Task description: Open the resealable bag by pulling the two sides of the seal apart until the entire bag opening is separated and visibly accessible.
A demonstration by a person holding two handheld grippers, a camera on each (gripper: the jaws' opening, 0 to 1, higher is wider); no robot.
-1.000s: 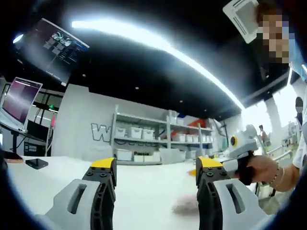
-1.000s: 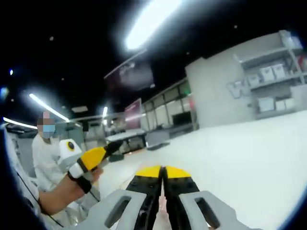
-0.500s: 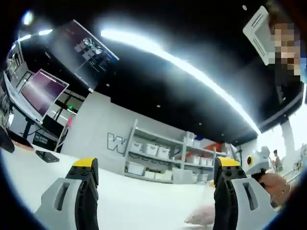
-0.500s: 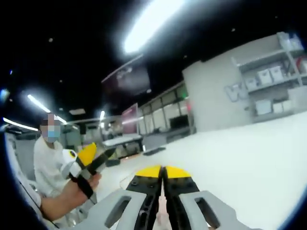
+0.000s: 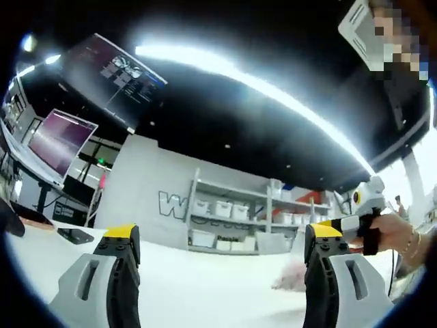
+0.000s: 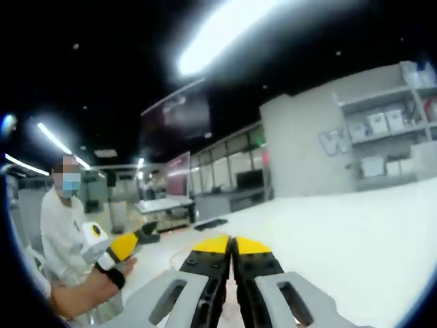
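- Overhead, the left gripper stood with its yellow-tipped jaws spread wide and nothing between them, above the white table.
- A pinkish, blurred bag lay low on the table just inside the right-hand jaw, clear of both jaws; its seal could not be made out.
- Beyond that jaw the right gripper came in from the right, held in a person's hand.
- Seen from its own camera, the right gripper had its jaws pressed together; whether they pinched anything could not be told.
- At the table's far left edge the left gripper showed, in a hand.
- Shelves with white bins lined the grey wall behind.
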